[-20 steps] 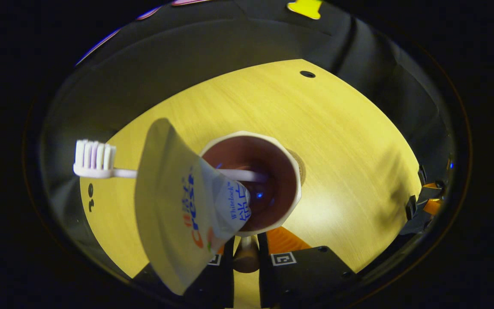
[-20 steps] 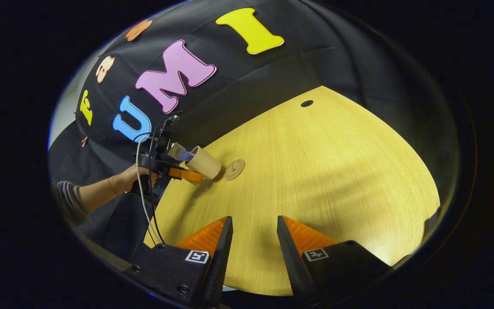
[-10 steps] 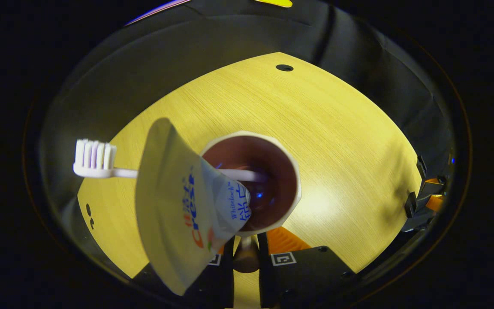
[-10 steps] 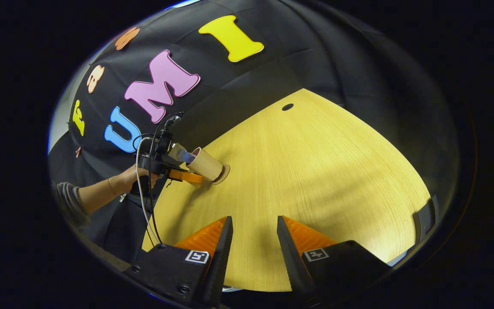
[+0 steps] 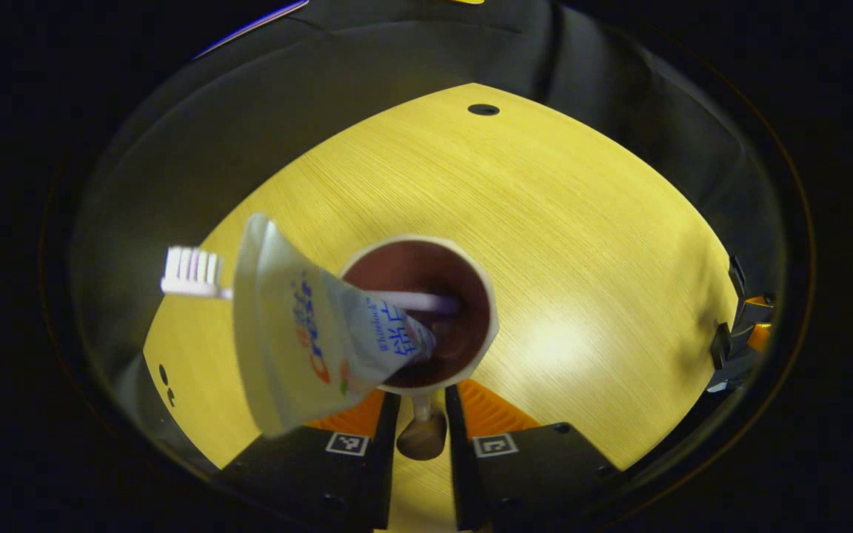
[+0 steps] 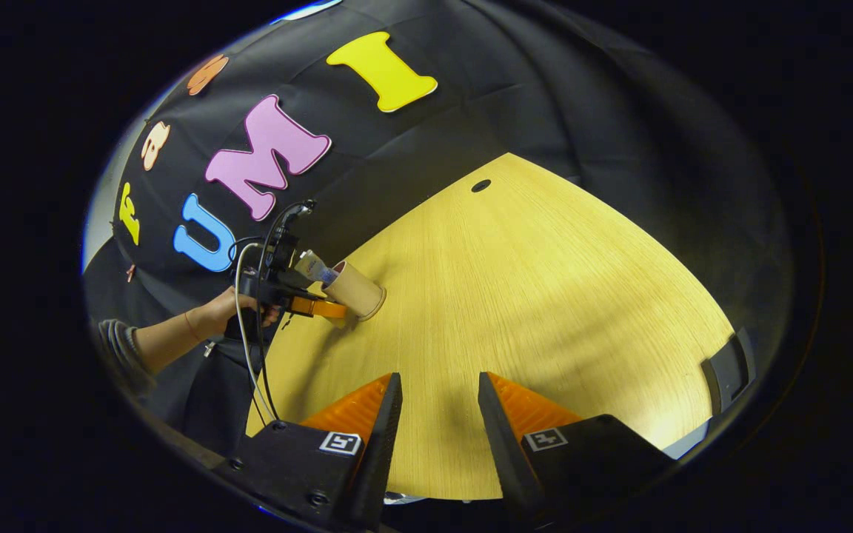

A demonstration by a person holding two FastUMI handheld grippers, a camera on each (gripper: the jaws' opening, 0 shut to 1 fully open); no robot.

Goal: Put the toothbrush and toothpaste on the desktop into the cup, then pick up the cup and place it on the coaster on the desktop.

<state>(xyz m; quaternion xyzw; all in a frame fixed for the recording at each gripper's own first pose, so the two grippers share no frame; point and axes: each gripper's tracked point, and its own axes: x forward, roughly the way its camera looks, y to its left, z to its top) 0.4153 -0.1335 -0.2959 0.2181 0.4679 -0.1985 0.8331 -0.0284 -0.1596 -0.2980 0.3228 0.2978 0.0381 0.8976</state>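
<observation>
The left gripper (image 5: 420, 414) is holding the cup (image 5: 417, 314), toothbrush (image 5: 197, 272) and toothpaste (image 5: 308, 333) inside, its fingers closing on the handle, presumably for setting down. The right gripper (image 6: 432, 414) is idling, fingers parted and empty.

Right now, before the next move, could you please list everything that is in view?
desktop: one, yellow wood, fills the middle of both views
hole: one, dark, far edge of the desktop
cup: one, pale outside, brown inside, upright on the desktop ahead of the left claw
toothpaste tube: one, white with print, in the cup, leaning out over its rim
toothbrush: one, white, handle in the cup, head sticking out
hand: one, holding the left claw
sleeve: one, grey
left claw: one, fingers either side of the cup's handle
right claw: one, open, over bare desktop
</observation>
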